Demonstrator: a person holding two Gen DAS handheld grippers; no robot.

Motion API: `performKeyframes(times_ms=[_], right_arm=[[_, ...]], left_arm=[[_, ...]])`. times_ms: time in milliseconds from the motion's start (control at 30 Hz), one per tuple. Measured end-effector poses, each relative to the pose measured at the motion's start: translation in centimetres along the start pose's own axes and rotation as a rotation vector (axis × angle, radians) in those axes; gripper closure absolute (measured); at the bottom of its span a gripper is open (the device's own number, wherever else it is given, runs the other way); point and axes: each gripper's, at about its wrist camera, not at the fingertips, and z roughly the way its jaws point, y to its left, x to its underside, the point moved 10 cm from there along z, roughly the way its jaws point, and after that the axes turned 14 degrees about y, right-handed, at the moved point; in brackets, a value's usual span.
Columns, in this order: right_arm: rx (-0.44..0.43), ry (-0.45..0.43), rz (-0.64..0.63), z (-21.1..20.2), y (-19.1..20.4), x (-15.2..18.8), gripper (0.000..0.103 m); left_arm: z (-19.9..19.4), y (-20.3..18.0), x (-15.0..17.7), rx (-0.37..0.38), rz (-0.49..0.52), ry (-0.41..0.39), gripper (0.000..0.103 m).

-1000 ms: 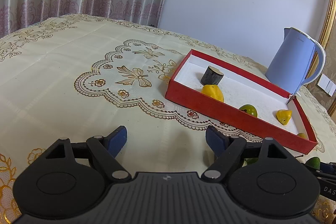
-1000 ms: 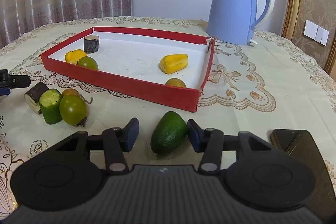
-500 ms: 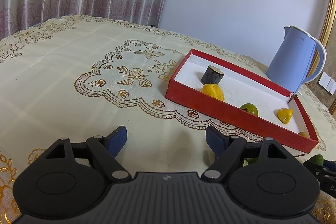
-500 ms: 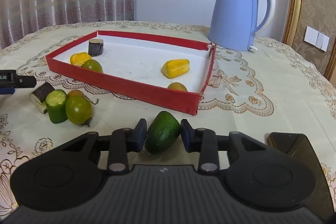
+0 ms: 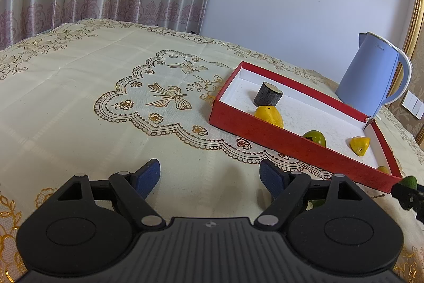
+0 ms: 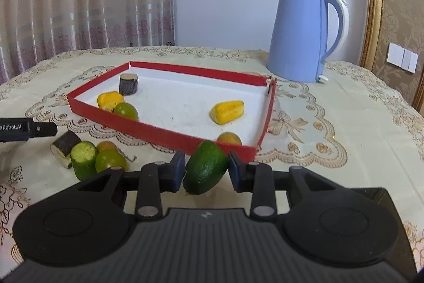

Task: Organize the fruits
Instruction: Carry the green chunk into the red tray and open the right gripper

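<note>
My right gripper point(image 6: 205, 167) is shut on a green avocado point(image 6: 205, 169) and holds it lifted just in front of the red tray point(image 6: 169, 135). The tray holds a dark log piece point(image 6: 128, 84), two yellow pieces point(image 6: 227, 112), a green fruit point(image 6: 126, 110) and an orange fruit point(image 6: 229, 138). Left of the gripper, a cucumber piece point(image 6: 83, 159), a green fruit point(image 6: 110, 160) and a dark slice point(image 6: 65, 147) lie on the cloth. My left gripper point(image 5: 209, 178) is open and empty over the cloth, left of the tray point(image 5: 299, 147).
A blue kettle point(image 6: 302, 33) stands behind the tray's right end; it also shows in the left wrist view point(image 5: 369, 76). A dark flat object point(image 6: 397, 214) lies at the right edge. The left gripper's tip point(image 6: 27, 129) shows at far left.
My right gripper closed on the avocado and lifted it off the cloth toward the tray. The left gripper stayed open and nearly still.
</note>
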Motion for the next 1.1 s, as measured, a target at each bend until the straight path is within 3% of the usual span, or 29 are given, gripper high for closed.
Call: performKeyframes(times_ms=[367, 767, 1000, 1033, 1100], right_arm=[[-0.002, -0.030, -0.035, 0.3, 0.4, -3.2, 0.070], [-0.002, -0.002, -0.051, 4.5, 0.8, -7.8, 0.070], [0.001, 0.019, 0.002, 7.7, 0.3, -9.8, 0.070], [0.002, 0.032, 0.023, 8.6, -0.1, -10.1, 0.069], [0.002, 0.086, 0.059, 10.3, -0.9, -10.0, 0.044]], left_arm=[[0.0, 0.0, 0.0, -0.001, 0.002, 0.000, 0.021], [-0.1, 0.1, 0.1, -0.001, 0.006, -0.003, 0.021], [-0.1, -0.1, 0.0, -0.003, 0.013, -0.007, 0.021], [-0.1, -0.1, 0.0, -0.004, 0.013, -0.008, 0.021], [-0.1, -0.2, 0.0, -0.006, 0.013, -0.010, 0.021]])
